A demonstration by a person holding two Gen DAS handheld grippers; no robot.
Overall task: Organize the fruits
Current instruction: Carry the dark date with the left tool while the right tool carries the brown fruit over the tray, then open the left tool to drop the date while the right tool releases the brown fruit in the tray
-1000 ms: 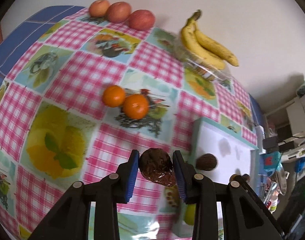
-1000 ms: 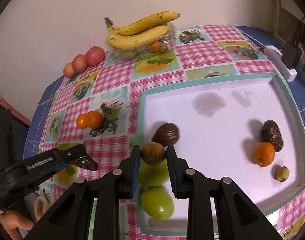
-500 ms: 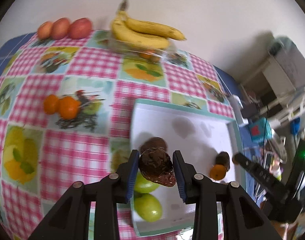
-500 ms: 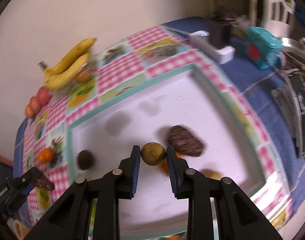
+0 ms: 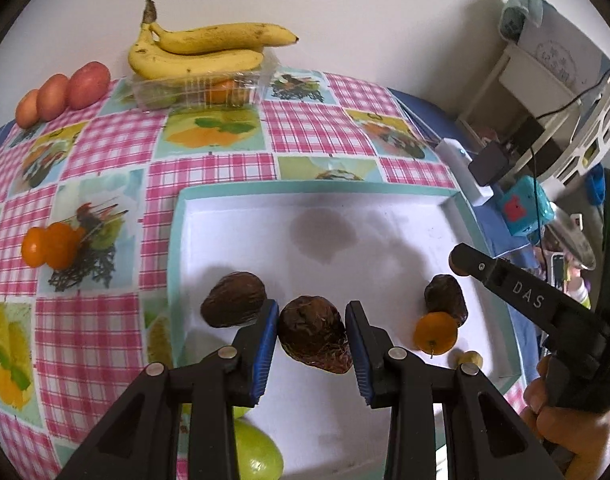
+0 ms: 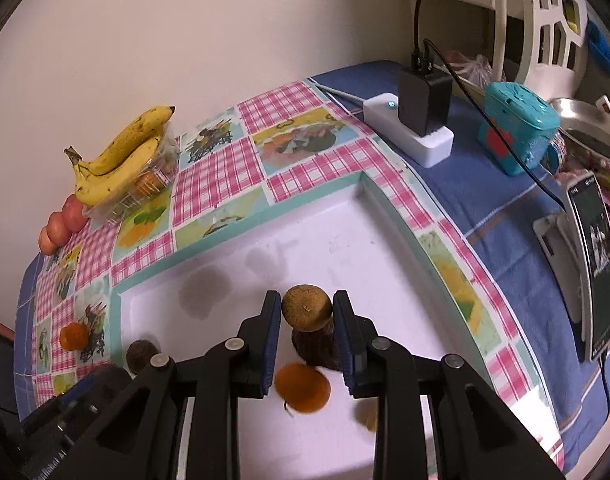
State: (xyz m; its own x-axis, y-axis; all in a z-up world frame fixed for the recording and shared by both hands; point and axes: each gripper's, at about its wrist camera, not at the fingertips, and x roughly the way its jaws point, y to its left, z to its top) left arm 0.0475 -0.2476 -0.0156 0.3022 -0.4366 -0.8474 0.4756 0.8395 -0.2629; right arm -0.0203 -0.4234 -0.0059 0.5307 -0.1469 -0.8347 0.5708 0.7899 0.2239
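Note:
My left gripper [image 5: 311, 330] is shut on a dark brown wrinkled fruit [image 5: 315, 334], held over the white tray [image 5: 313, 188]. In the tray lie another dark fruit [image 5: 233, 299], a third dark fruit [image 5: 445, 300], an orange [image 5: 435, 333], a small yellowish fruit [image 5: 469, 358] and a green fruit [image 5: 257, 454]. My right gripper [image 6: 307, 314] is shut on a round brown-green fruit [image 6: 306, 307] above the tray's right part [image 6: 369, 192], over the dark fruit [image 6: 315, 346] and orange [image 6: 303, 386]. The right gripper also shows in the left wrist view [image 5: 517, 292].
Bananas [image 5: 197, 50] lie on a clear box at the back. Three red apples [image 5: 61, 92] sit at the back left, two oranges [image 5: 51, 245] on the checked cloth. A white power strip [image 6: 409, 130], teal box [image 6: 517, 128] and phone [image 6: 593, 268] stand right of the tray.
Both grippers have moved further over the tray, each still holding its fruit. The right gripper has shifted to the tray's right part, above the dark fruit and orange.

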